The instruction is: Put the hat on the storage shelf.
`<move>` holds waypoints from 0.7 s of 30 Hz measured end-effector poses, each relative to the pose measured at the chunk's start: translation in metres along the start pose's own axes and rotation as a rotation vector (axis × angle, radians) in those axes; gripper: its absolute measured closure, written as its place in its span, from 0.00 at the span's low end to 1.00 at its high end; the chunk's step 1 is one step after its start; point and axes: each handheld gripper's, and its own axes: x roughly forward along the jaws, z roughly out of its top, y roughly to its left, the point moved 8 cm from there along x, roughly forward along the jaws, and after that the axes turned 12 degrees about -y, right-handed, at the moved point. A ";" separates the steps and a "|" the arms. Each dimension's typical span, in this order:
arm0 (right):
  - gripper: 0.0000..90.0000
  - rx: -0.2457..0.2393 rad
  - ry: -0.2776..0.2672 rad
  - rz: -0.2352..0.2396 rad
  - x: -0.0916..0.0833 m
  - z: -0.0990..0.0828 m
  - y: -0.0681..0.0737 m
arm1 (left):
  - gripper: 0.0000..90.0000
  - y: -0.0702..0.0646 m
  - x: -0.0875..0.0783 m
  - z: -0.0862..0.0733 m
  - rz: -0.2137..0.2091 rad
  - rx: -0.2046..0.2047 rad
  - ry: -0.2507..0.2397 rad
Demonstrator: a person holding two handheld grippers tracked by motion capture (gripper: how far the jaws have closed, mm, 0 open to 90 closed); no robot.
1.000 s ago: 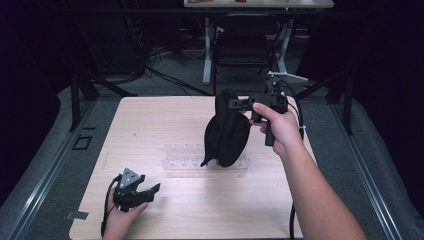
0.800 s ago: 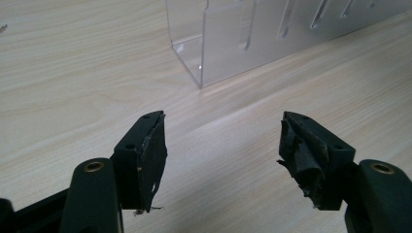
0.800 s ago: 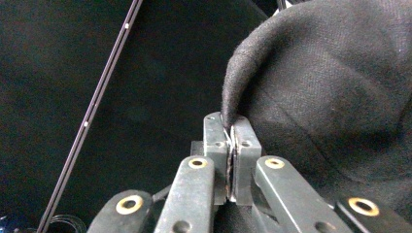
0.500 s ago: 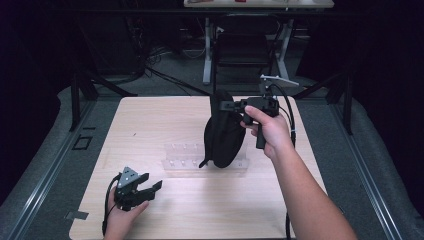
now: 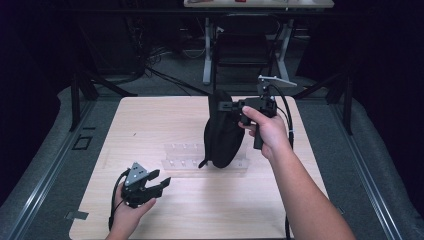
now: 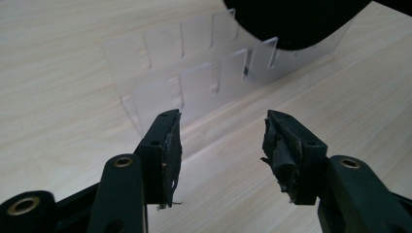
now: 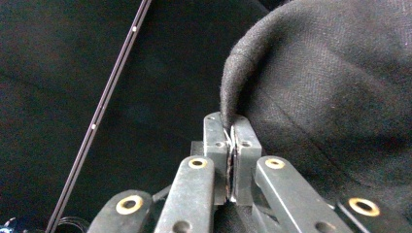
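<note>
A black fabric pouch (image 5: 222,137) hangs upright, its lower end over a clear plastic slotted rack (image 5: 182,156) at the table's middle. My right gripper (image 5: 223,106) is shut on the pouch's top edge; in the right gripper view the jaws pinch the felt-like rim (image 7: 228,104) of the pouch (image 7: 330,87). My left gripper (image 5: 162,182) is near the front left of the table, open, its jaws having just been closing with nothing between them. In the left gripper view it (image 6: 221,141) points at the rack (image 6: 204,82), with the pouch's bottom (image 6: 291,19) beyond.
The light wooden table (image 5: 150,120) has bare room left of and behind the rack. A cable (image 5: 287,125) trails from the right gripper along the forearm. Table legs and a dark chair (image 5: 240,45) stand on the floor behind the table.
The right gripper and pouch shifted slightly left, the pouch turning narrower to the camera. The left gripper rose a little toward the rack and its jaws narrowed.
</note>
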 end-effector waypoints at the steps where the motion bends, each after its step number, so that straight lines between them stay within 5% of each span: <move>1: 0.98 -0.001 0.001 0.000 0.001 0.000 0.000 | 0.55 -0.002 0.001 0.003 -0.003 0.003 -0.006; 21: 0.98 -0.003 -0.005 0.002 0.003 -0.001 0.001 | 0.69 -0.056 0.027 0.054 -0.116 0.095 -0.041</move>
